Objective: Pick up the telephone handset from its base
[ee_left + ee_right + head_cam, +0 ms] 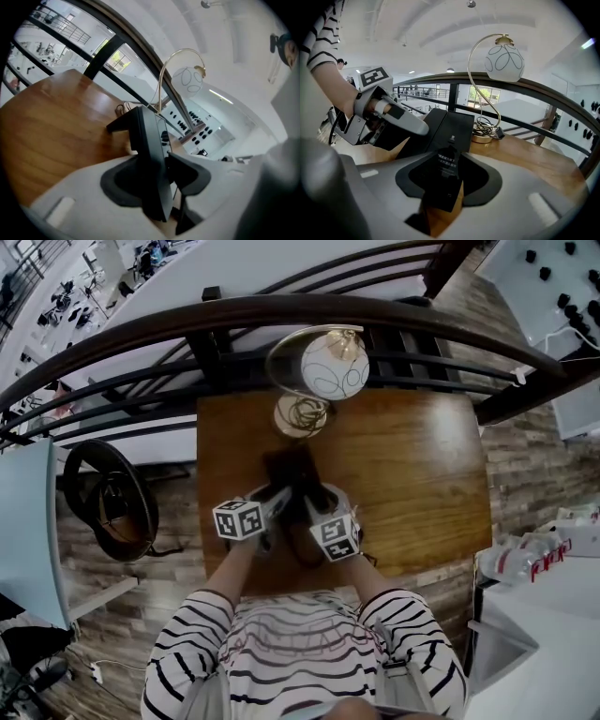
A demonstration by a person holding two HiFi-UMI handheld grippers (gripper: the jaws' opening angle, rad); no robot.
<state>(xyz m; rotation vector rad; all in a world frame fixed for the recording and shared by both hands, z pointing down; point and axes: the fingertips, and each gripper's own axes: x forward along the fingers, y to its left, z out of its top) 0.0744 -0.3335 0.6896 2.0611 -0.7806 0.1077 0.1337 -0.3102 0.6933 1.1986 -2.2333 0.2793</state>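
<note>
A black telephone (292,474) sits mid-table, its handset (146,154) along its left side. My left gripper (278,495) comes in from the near left. In the left gripper view the handset stands edge-on between the pads and fills the gap, so my left gripper (154,164) is shut on it; the keypad (164,136) shows beside it. My right gripper (314,502) flanks the phone's near right. In the right gripper view my right gripper (447,180) stands open around the phone's labelled near end (447,166), with bare wood showing beside it. The left gripper (412,131) lies over the phone's left side.
A brass lamp with a white globe (334,364) and coiled cord at its foot (300,415) stands behind the phone. The wooden table (412,474) backs onto a dark curved railing (281,310). A dark round object (108,498) lies on the floor at left, a white counter (553,615) at right.
</note>
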